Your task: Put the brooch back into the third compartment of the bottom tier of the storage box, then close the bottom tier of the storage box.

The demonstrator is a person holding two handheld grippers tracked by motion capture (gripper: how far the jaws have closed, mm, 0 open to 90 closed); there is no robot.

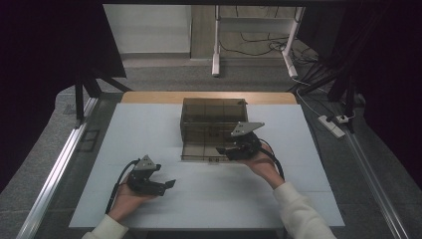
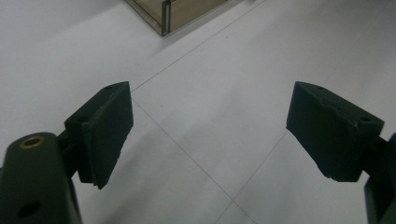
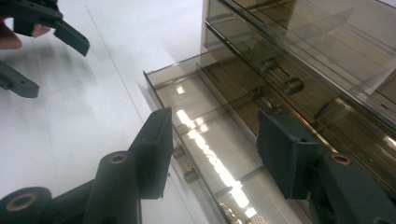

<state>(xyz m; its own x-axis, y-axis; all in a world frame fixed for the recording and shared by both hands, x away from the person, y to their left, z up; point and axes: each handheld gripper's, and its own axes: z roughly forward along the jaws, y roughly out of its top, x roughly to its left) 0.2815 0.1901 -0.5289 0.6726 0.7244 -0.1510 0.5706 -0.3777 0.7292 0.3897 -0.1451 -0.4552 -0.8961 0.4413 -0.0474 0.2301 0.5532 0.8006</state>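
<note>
The drawer (image 1: 201, 151) juts from the cabinet (image 1: 213, 121) toward the table's near edge, its front between the open right gripper (image 1: 226, 150) jaws; the left gripper (image 1: 166, 184), open, idles well apart

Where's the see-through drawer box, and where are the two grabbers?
drawer box (image 1: 211, 112), high view, top panel.
left gripper (image 1: 166, 183), high view, between its fingers.
right gripper (image 3: 212, 151), right gripper view, between its fingers.

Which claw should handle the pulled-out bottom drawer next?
Right. The right claw is open at the drawer front, jaws either side of it; the left claw is open over bare table, away from the drawer unit.
</note>
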